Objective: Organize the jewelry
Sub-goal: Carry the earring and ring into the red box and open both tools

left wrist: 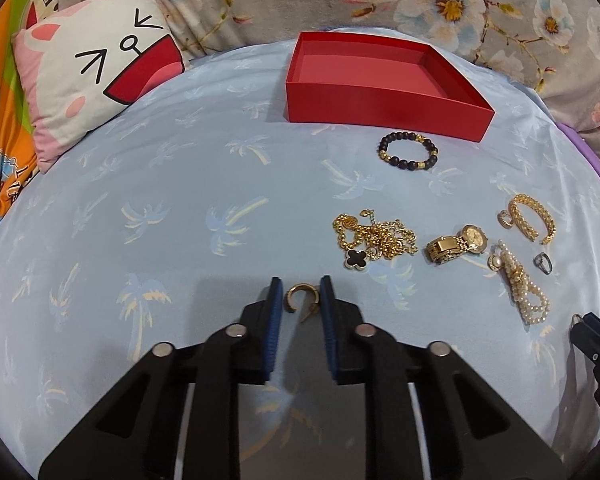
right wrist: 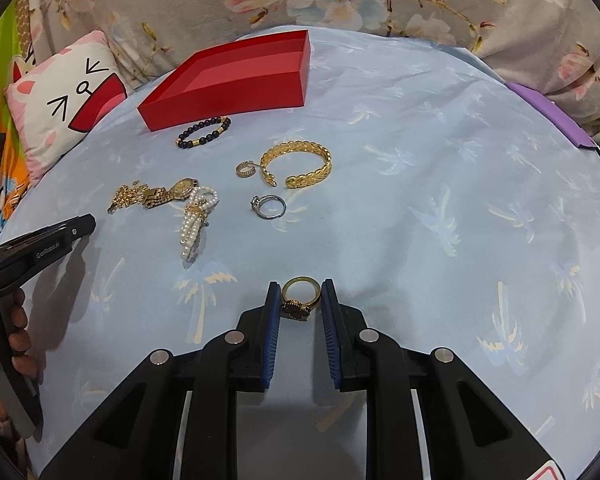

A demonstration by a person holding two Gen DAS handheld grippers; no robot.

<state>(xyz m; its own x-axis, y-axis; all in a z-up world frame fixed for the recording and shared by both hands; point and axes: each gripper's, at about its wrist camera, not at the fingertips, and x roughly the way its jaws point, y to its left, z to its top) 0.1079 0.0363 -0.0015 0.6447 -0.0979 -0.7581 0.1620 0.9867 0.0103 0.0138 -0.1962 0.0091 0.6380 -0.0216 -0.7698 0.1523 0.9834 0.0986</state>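
An open red box [left wrist: 384, 110] stands at the back of the blue bed sheet, also in the right wrist view [right wrist: 236, 96]. My left gripper [left wrist: 300, 294] is open, its jaws on either side of a gold hoop earring [left wrist: 297, 298] lying on the sheet. My right gripper [right wrist: 300, 296] is open, its jaws on either side of a gold ring with a dark top [right wrist: 299, 299]. I cannot tell whether the pads touch them. Loose on the sheet lie a black bead bracelet [left wrist: 408, 152], a gold chain with black clover [left wrist: 374, 240], a gold watch [left wrist: 458, 244], a gold cuff [right wrist: 298, 164], pearls [right wrist: 196, 220] and a silver ring [right wrist: 270, 206].
A cartoon-face pillow [left wrist: 100, 68] lies at the back left. A floral blanket [left wrist: 420, 0] runs along the back. A purple flat object [right wrist: 552, 120] lies at the right edge of the sheet. The left gripper's body [right wrist: 40, 248] and the hand holding it show at the left.
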